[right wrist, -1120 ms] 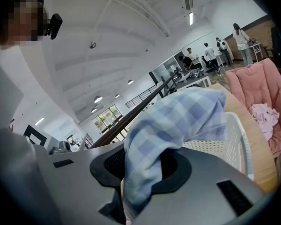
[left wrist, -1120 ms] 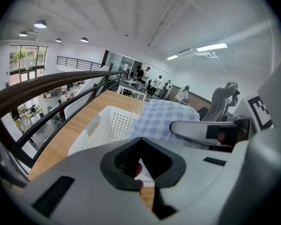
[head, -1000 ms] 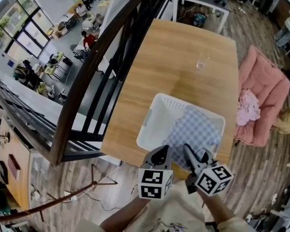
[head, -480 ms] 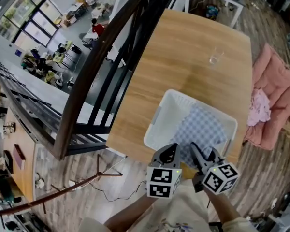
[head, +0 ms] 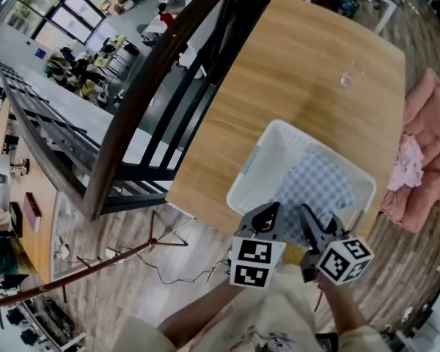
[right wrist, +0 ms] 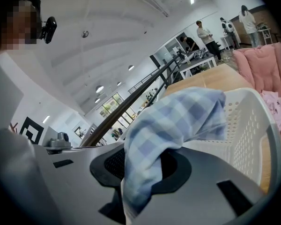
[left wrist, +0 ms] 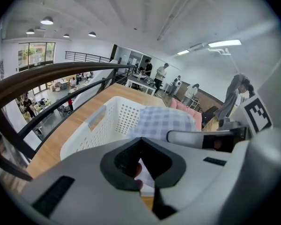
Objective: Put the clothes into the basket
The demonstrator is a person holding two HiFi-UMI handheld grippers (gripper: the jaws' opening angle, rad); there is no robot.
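Observation:
A white perforated basket (head: pixel 258 169) stands on the near end of the wooden table (head: pixel 279 79). A blue checked cloth (head: pixel 315 189) lies in it and runs over the near rim to both grippers. My right gripper (head: pixel 317 227) is shut on a bunched fold of that cloth (right wrist: pixel 173 121), just in front of the basket wall (right wrist: pixel 253 125). My left gripper (head: pixel 268 218) sits beside it at the near rim; its jaws are closed with a pale strip of the cloth pinched between them (left wrist: pixel 144 184). The basket (left wrist: pixel 103 125) and cloth (left wrist: pixel 161 121) lie just ahead.
A clear glass (head: pixel 347 78) stands at the table's far end. A pink sofa (head: pixel 425 116) with pink clothes (head: pixel 409 166) on it is to the right. A dark railing (head: pixel 169 101) runs along the table's left side. People stand far off.
Both grippers have sunk a little, still side by side at the basket's near rim with the cloth. The head view has swung, so the table sits further right.

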